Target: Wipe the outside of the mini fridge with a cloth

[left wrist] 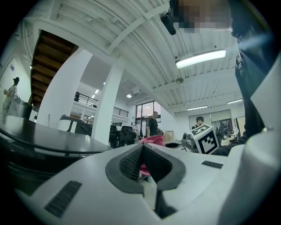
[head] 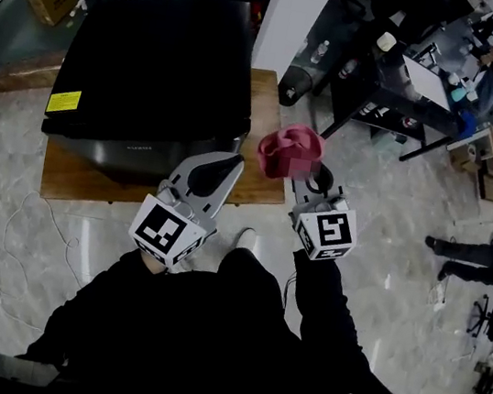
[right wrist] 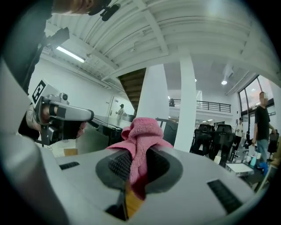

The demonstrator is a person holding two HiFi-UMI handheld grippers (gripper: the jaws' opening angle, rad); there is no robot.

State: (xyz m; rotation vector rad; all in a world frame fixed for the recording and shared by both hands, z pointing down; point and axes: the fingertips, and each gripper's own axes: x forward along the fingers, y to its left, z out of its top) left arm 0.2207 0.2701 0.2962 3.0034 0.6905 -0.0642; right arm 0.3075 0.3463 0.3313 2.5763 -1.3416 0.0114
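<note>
Left tongs: the left tongs [head: 229, 165] [left wrist: 142, 149] were clenched, pads pressed tip to tip with nothing caught between them.
Left tongs, place: in the head view they lay at the front right corner of the mini fridge; whether they touched it could not be told.
Right tongs: the right tongs [head: 305, 180] [right wrist: 136, 169] were clamped on the cloth, and the fabric ran down between the two dark pads.
Cloth: the cloth [head: 287, 144] [right wrist: 142, 132] [left wrist: 151, 139] was pink and bunched, with a knot-like wad standing above the tips of the right tongs.
Cloth, place: it was held in the air by the right-hand edge of the surface, just right of the fridge's front corner and apart from the fridge.
Mini fridge: the mini fridge [head: 156, 66] [left wrist: 44, 134] was black with a flat dark top and stood on the surface, filling most of it.
Label: a yellow label [head: 63, 101] sat at the front left edge of the fridge top.
Surface: the surface [head: 263, 101] was wooden, and a bare strip showed in front of and to the right of the fridge.
Tongs to each other: they were side by side and near, the left one nearer the fridge; each showed in the other's view.
Floor: the floor [head: 395, 196] was pale and marbled.
</note>
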